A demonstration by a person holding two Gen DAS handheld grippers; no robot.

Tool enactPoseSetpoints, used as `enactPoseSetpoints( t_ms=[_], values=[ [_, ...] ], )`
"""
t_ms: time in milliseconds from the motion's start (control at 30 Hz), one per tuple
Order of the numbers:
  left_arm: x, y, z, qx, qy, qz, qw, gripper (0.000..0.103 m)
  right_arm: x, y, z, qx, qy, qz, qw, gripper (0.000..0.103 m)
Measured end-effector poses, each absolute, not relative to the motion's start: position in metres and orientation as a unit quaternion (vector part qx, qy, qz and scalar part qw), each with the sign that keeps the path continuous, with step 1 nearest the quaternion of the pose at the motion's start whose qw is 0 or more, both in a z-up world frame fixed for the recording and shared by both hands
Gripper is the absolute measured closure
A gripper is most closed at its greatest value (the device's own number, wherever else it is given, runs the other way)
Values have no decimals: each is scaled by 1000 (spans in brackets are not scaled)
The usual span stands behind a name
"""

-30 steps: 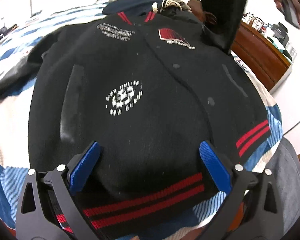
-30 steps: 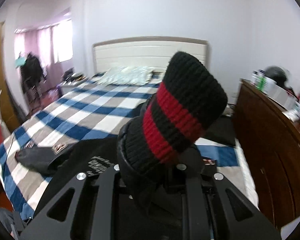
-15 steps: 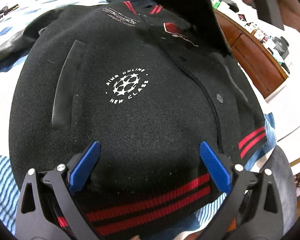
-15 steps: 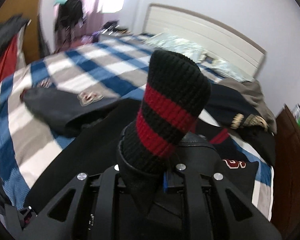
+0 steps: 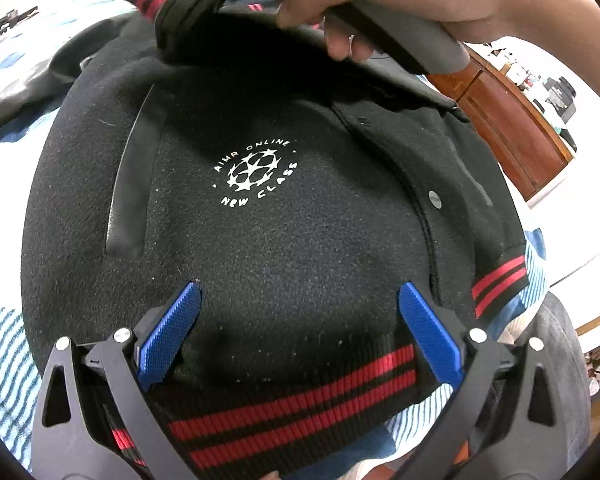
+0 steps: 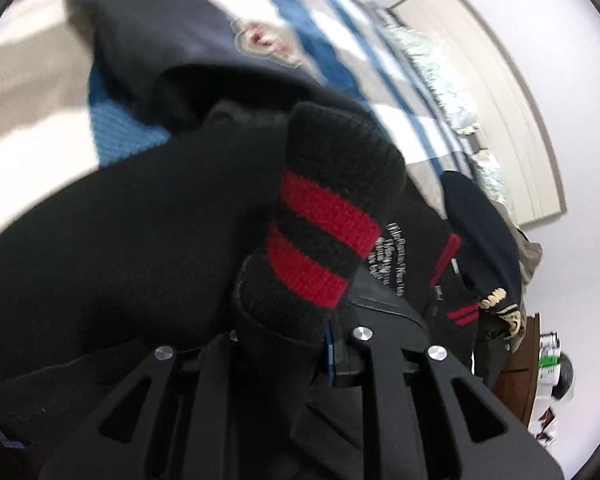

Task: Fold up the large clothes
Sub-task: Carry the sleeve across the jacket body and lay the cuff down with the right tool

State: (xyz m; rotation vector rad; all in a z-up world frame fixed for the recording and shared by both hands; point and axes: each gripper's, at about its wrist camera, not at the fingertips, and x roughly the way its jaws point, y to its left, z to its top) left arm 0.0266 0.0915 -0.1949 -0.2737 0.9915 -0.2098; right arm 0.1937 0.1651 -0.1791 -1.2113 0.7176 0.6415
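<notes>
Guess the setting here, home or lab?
Likely a home bedroom: the jacket lies on a bed with a blue plaid cover, a padded headboard stands against the wall, and a cluttered wooden dresser sits beside it.

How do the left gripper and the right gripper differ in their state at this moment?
The left gripper is open, its blue pads spread wide above the jacket; the right gripper is shut on the sleeve cuff. The left gripper holds nothing; the right gripper carries the sleeve across the jacket's chest. The left gripper is at the striped hem; the right gripper is near the collar. Both have black frames.
</notes>
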Motion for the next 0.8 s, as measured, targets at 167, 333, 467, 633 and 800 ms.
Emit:
enactPoseSetpoints(
  t_ms=[167,333,467,633,800],
  values=[
    [28,85,-194,-117,476,-95,866,5,193,152,-186,-502,378,300,718,56],
    [29,87,-192,-129,474,-94,866,5,199,121,-138,-322,414,363,770,4],
    [30,87,-192,-130,473,-90,867,5,192,109,-114,-227,428,396,780,4],
    [33,85,-191,-111,468,-78,873,5,216,102,-93,-105,455,414,781,4],
    [31,85,-185,-78,459,-61,883,5,254,112,-109,-22,529,406,745,4]
  ],
)
